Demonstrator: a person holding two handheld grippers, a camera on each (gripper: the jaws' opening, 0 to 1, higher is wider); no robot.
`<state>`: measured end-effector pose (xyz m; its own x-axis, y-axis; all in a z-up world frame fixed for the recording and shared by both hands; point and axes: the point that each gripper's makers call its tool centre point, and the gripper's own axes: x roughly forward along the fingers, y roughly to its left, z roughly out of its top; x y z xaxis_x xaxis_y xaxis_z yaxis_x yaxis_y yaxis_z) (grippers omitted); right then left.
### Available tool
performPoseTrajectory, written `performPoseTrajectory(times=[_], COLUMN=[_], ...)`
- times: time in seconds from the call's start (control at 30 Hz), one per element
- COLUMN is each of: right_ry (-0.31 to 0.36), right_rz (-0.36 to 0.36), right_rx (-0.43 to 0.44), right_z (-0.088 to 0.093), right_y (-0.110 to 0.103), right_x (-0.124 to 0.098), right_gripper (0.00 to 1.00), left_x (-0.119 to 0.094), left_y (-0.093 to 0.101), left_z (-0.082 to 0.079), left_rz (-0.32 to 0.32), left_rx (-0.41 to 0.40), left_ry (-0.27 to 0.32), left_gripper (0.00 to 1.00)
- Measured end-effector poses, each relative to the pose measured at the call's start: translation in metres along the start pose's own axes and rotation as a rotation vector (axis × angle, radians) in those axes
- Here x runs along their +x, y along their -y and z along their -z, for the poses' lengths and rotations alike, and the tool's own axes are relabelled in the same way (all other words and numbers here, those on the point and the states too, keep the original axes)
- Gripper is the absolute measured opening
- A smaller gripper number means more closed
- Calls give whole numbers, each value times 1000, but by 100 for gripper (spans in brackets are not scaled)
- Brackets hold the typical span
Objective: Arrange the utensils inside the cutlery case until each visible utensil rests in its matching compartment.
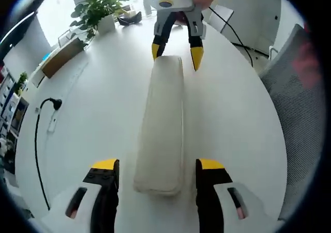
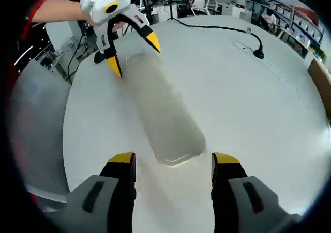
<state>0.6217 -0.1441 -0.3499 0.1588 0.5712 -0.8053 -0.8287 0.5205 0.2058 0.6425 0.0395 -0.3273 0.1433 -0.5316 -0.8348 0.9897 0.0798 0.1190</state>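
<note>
A long cream fabric cutlery case [image 1: 164, 124] lies shut on the round white table [image 1: 98, 124]; no utensils show. My left gripper [image 1: 158, 166] is open, its yellow-tipped jaws standing either side of the case's near end. At the far end my right gripper [image 1: 176, 55] is open too, a hand holding it, its tips just off the case's corners. In the right gripper view the same case [image 2: 160, 109] looks blurred; my right gripper [image 2: 174, 158] straddles its near end and my left gripper [image 2: 134, 55] spans the far end.
A potted plant [image 1: 98, 8], a wooden box [image 1: 62, 57] and a black cable with a plug [image 1: 51, 104] sit near the table's far and left edges. A grey mesh chair [image 1: 300, 88] stands at the right. Another cable end [image 2: 257, 51] lies on the table.
</note>
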Motion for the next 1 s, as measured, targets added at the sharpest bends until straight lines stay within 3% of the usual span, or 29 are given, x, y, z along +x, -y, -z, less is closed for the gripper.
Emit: performPoseTrajectory(times=[0.07,0.13,0.17,0.2,0.23,0.3,0.37,0.4,0.47,0.5,0.53,0.6,0.7,0.83,0.9,1.0], right_ry=[48,104,120,138,157,245,376,419,474,478,487,541,597,623,642,647], right_rz=[-10,-12,-23,-34,-31,-14,-35,-41,-34,8,50,154,136,166,202,265], right_rx=[72,164,228,313,365,479,612,705,780,819,821,759,820,830,818,829], right_z=[-1,-5,-6,-5,-6,-11,-22,-24,-26,-22,-19,-20,-26,-25,-26,-21], right_y=[-5,-8,-10,-11,-10,-7,-6,-5,-4,-2,0,5,-5,-9,-10,-8], right_x=[-4,-9,-10,-12,-14,-18,-24,-27,-28,-27,-28,-33,-34,-36,-39,-38], right_gripper=[58,59,59,59,58,57,61,64,66,63,61,59,65,62,62,54], left_x=[-2,-6,-7,-8,-14,-26,-33,-37,-45,-49,-54,-57,-57,-59,-57,-52], left_y=[-2,-4,-7,-9,-11,-13,-15,-18,-30,-34,-38,-40,-35,-28,-25,-22], left_z=[2,1,0,0,0,3,9,14,20,22,27,28,29,42,49,55], left_rz=[-11,-20,-5,-5,-2,-13,-26,-45,-120,-153,-216,-248,-279,-327,-345,-392], left_rx=[-31,-112,-212,-247,-334,-469,-605,-713,-829,-860,-934,-996,-1117,-1303,-1377,-1445], left_ry=[15,60,128,148,191,235,255,269,324,346,360,415,472,532,560,599], left_gripper=[64,65,67,70,70,70,70,70,68,67,67,69,69,65,59,63])
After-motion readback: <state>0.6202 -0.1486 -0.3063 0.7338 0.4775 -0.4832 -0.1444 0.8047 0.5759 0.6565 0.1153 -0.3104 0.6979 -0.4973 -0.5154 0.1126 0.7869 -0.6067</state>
